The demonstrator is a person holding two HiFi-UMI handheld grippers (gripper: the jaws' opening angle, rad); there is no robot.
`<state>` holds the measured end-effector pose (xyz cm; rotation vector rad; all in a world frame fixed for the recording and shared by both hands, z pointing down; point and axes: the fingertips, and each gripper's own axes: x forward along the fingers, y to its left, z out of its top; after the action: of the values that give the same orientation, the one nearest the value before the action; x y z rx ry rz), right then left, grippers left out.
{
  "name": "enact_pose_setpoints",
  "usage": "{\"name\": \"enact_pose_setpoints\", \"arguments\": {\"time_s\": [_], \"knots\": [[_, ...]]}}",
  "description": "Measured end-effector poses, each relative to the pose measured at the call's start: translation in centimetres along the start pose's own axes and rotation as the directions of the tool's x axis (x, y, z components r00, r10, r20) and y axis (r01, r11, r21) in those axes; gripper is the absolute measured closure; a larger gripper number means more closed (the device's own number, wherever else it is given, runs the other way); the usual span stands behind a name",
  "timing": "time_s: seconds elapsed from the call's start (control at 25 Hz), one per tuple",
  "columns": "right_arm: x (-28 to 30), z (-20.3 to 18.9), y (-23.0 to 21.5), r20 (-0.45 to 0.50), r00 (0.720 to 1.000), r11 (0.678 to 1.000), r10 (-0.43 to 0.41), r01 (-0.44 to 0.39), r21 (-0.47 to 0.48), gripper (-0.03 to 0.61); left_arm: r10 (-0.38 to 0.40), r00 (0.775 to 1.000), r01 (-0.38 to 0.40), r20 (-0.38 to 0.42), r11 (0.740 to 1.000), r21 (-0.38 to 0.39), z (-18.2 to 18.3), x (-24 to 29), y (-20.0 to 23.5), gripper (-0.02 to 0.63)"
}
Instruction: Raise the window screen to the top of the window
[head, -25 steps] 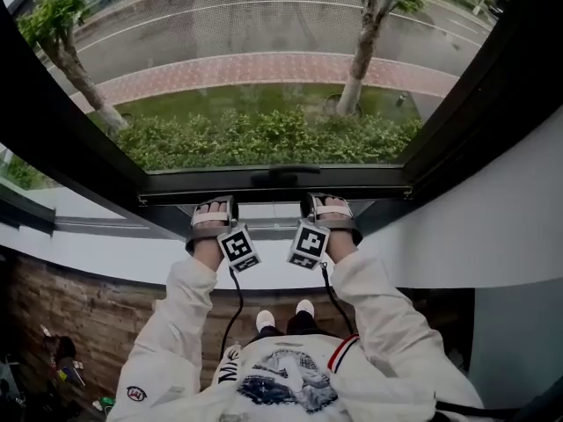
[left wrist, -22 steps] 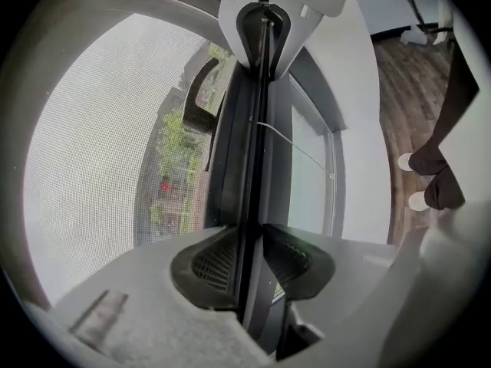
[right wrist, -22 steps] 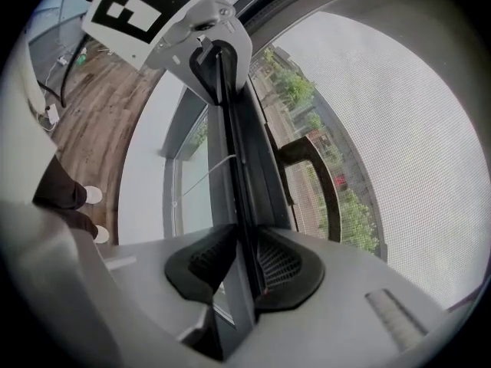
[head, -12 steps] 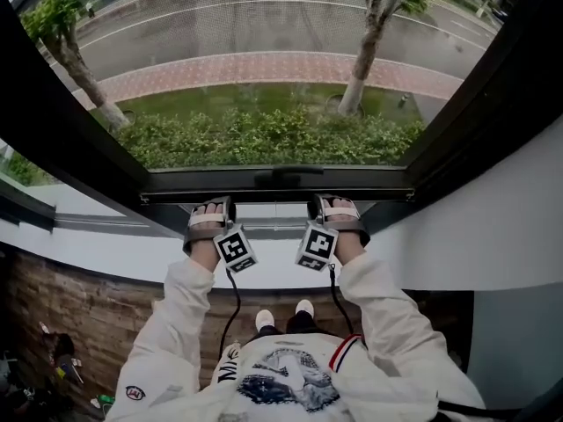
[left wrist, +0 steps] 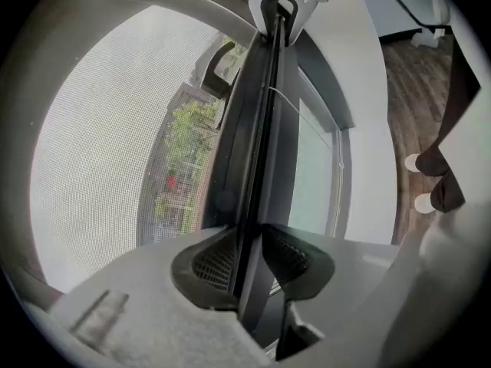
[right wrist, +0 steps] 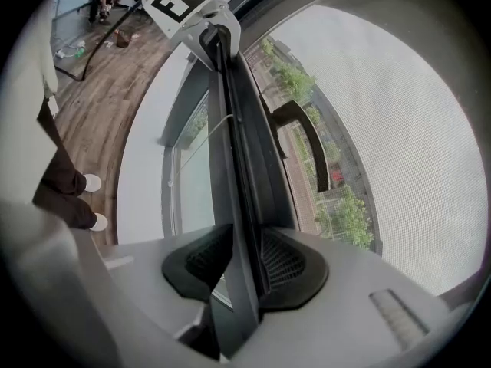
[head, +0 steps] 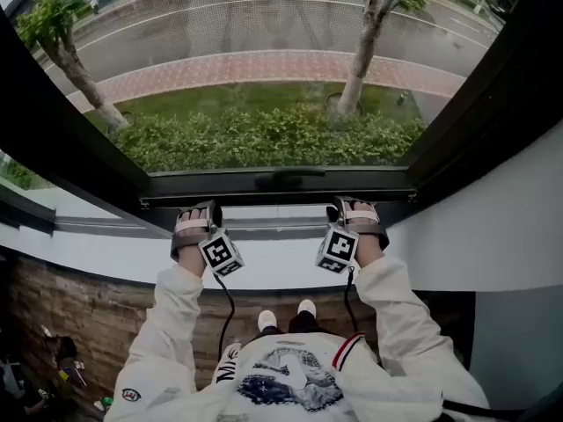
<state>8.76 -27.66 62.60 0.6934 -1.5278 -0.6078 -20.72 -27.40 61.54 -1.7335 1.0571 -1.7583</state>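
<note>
The window screen's dark bottom bar (head: 281, 198) lies low across the window, just above the white sill, with a black handle (head: 290, 179) at its middle. Grey mesh (head: 264, 25) fills the opening above it. My left gripper (head: 195, 211) grips the bar left of the handle; in the left gripper view the bar (left wrist: 265, 129) runs between its pads (left wrist: 209, 261). My right gripper (head: 352, 206) sits on the bar right of the handle. Its jaws are opening, with the bar (right wrist: 230, 129) still between them and close against the pads (right wrist: 282, 261).
Thick black window frame posts (head: 53, 139) rise on both sides. A white sill (head: 264, 272) runs under the bar and a white wall (head: 493, 227) stands at the right. Below are a wooden floor and the person's white shoes (head: 281, 316).
Both grippers have slid apart along the bottom bar: the left one toward the left, the right one toward the right. The bar has stayed at the same height.
</note>
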Motion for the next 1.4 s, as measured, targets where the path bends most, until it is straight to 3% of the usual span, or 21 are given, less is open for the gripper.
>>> {"name": "enact_pose_setpoints", "arguments": {"time_s": [0.12,0.32,0.44,0.56,0.76,1.12,1.4], "knots": [[0.0,-0.7,0.0,0.004,1.0,1.0,0.004,-0.004,0.005,0.459,0.004,1.0,-0.004,-0.008,1.0,0.013,-0.9,0.1,0.1,0.502],[0.3,-1.0,-0.4,-0.042,0.999,0.997,-0.032,0.028,-0.078,0.475,0.002,1.0,0.0,-0.025,0.998,0.057,-0.9,0.5,-0.1,0.499],[0.3,-1.0,-0.7,-0.034,0.997,0.995,-0.068,0.065,-0.078,0.479,0.077,0.997,-0.076,-0.01,0.993,0.092,-0.7,0.4,0.4,0.511],[0.3,-0.7,-0.9,-0.043,0.993,0.993,-0.106,0.103,-0.065,0.476,0.133,0.991,-0.132,0.002,0.988,0.076,-0.6,0.2,1.0,0.511],[0.1,-1.0,-0.9,-0.061,0.995,0.996,-0.074,0.071,-0.06,0.476,0.02,1.0,-0.019,-0.012,0.995,0.098,-0.9,0.5,0.3,0.503],[-0.5,-1.6,-1.2,-0.091,0.995,0.999,-0.034,0.032,-0.018,0.485,-0.012,0.998,0.016,-0.063,0.998,0.066,-2.7,-0.1,0.7,0.494],[0.0,-1.6,-0.7,-0.067,0.997,0.997,-0.05,0.046,-0.061,0.484,-0.009,0.999,0.011,-0.05,0.999,0.046,-3.1,0.5,0.2,0.5]]}}
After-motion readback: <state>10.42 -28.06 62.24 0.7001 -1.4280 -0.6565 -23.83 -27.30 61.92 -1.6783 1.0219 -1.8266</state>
